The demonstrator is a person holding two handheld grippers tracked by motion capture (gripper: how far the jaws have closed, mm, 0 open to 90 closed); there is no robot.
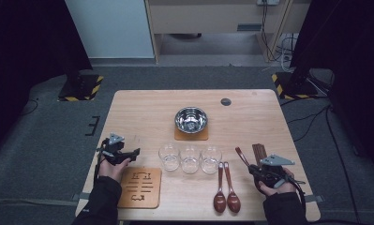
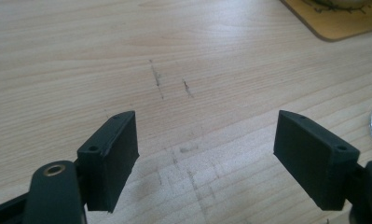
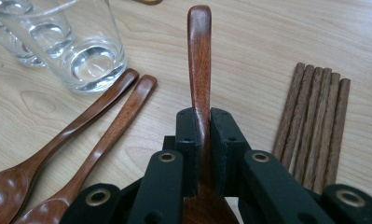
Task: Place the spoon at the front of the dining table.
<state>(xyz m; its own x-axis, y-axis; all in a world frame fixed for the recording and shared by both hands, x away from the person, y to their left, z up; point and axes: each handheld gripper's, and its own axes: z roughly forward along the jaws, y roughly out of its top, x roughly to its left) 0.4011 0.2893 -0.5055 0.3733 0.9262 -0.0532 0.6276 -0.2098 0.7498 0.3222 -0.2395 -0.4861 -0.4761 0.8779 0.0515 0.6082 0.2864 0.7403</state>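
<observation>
We see the right gripper (image 3: pixel 201 140) clamped on a dark brown wooden spoon (image 3: pixel 200 56); its handle runs straight out between the closed jaws, long axis in line with them, the rounded handle tip pointing away and, in the high view, up and to the left toward three clear glass tumblers (image 1: pixel 190 158). Two matching brown wooden spoons (image 1: pixel 226 190) lie flat on the light wooden table (image 1: pixel 142 108) left of it, handles pointing away from us, and a bundle of brown wooden chopsticks (image 3: pixel 314 130) lies just to its right. The left gripper (image 2: pixel 207 154) hovers with jaws wide apart over bare tabletop, holding nothing.
</observation>
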